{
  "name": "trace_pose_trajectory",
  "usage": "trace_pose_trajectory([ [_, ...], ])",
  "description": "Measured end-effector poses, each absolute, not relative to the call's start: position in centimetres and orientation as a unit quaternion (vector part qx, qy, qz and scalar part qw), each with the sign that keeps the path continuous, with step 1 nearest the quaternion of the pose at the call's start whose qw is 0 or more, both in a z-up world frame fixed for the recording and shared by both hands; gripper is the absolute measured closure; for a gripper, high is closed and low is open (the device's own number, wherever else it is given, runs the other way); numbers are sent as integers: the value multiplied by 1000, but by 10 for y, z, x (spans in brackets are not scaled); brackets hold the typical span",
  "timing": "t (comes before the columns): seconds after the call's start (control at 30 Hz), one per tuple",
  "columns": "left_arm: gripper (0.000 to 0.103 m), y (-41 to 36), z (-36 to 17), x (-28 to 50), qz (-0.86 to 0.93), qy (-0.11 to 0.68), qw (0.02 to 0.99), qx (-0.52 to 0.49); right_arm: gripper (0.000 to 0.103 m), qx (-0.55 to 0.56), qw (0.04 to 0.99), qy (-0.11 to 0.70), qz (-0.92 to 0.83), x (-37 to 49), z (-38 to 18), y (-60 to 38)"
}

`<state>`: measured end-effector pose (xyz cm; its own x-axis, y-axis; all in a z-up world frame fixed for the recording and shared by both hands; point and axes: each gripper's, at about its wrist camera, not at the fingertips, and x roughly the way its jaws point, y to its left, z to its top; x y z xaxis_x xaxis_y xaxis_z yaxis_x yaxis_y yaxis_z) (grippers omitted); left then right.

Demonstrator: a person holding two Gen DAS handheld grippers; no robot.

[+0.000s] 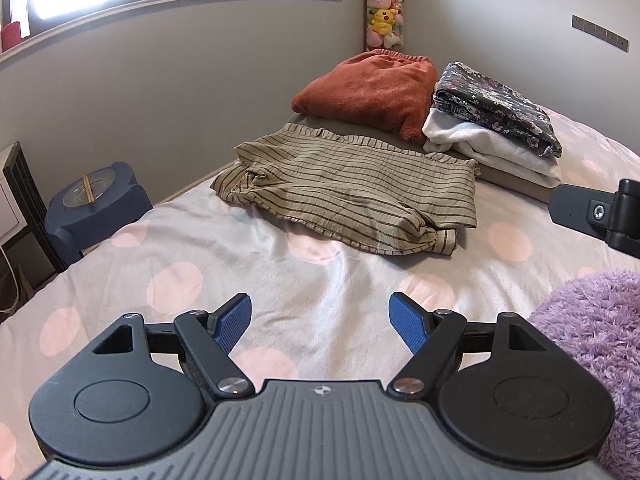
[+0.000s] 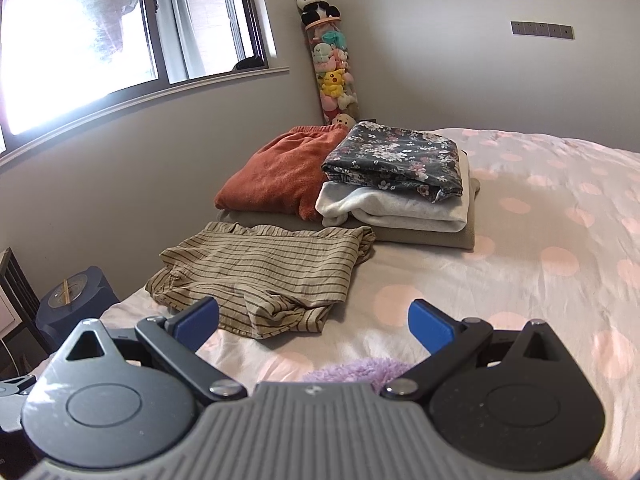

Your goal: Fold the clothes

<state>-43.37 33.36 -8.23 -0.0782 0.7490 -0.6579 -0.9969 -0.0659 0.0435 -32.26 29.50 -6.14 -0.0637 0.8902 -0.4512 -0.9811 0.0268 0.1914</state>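
Clothes lie on a bed (image 1: 328,280) with a pale cover dotted in pink. Nearest, at the lower right of the left wrist view, sits a fluffy lilac garment (image 1: 592,340), which also shows just below and between the right gripper's fingers in the right wrist view. The left gripper (image 1: 320,322) hangs over bare cover with its jaws wide apart and nothing between the blue pads. The right gripper (image 2: 314,326) likewise has its jaws spread wide and empty; its left fingertip overlaps the near edge of a beige striped garment (image 2: 260,276) in the picture, though whether it touches I cannot tell. That striped garment lies roughly folded and rumpled toward the bed's left side. Beyond it, a flat taupe folded piece (image 2: 428,236) carries a rust-orange folded garment (image 2: 276,176) on the left and, touching it on the right, a white folded garment (image 2: 396,208) with a dark floral folded garment (image 2: 396,156) on top. In the far corner stands a clear tube of plush toys (image 2: 332,76), topped by a panda. A window (image 2: 120,32) fills the left wall.
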Motion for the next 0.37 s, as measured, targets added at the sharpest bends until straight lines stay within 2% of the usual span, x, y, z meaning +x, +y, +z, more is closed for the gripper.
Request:
trace_pose_trajectory([
  [0.37, 28, 330, -84, -436, 685, 251, 642, -238, 1, -104, 680, 227, 690, -326, -61, 295],
])
